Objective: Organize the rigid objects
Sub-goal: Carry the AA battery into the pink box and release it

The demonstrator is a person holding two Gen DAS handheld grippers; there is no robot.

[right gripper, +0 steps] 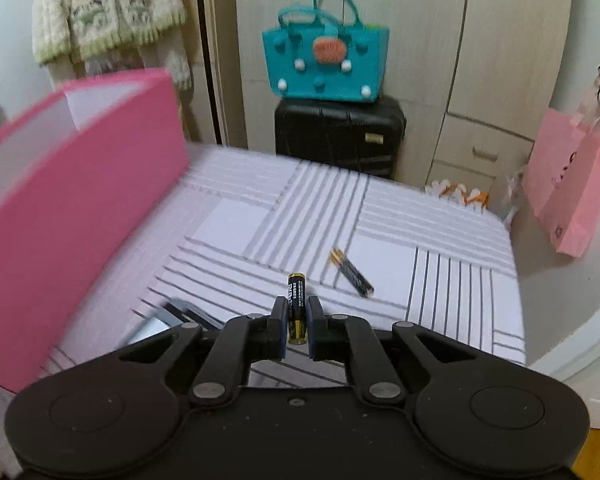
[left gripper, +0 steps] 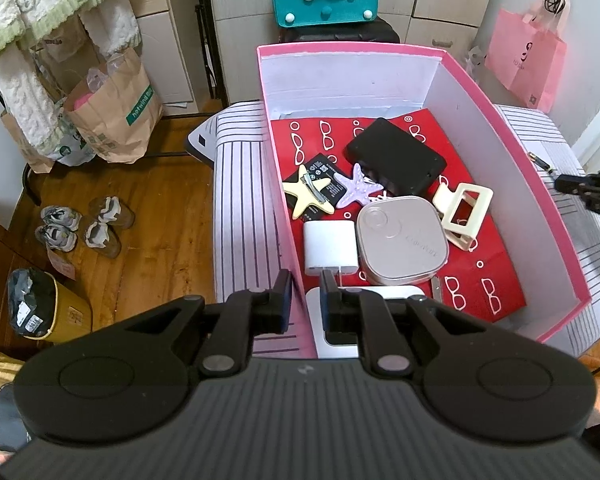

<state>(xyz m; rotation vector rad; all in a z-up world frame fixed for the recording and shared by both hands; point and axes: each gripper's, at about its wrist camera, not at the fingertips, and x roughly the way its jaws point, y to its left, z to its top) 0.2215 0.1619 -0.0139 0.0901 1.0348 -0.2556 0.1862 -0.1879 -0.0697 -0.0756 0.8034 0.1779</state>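
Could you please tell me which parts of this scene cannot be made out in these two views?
- Left wrist view: the white device is mostly hidden behind the left gripper, clamped on the pink box wall.
- Right wrist view: the pink box is motion-blurred; its contents are hidden.
- Right wrist view: the label on the battery in the right gripper is too small.

A teal felt bag (right gripper: 326,66) sits on a black suitcase (right gripper: 340,136) against pale cabinets. A pink paper bag (right gripper: 572,196) hangs at right. Brown paper bags (left gripper: 112,116) and two pairs of shoes (left gripper: 84,226) stand on the wooden floor (left gripper: 156,216). Knitted garments (right gripper: 108,8) hang at left.
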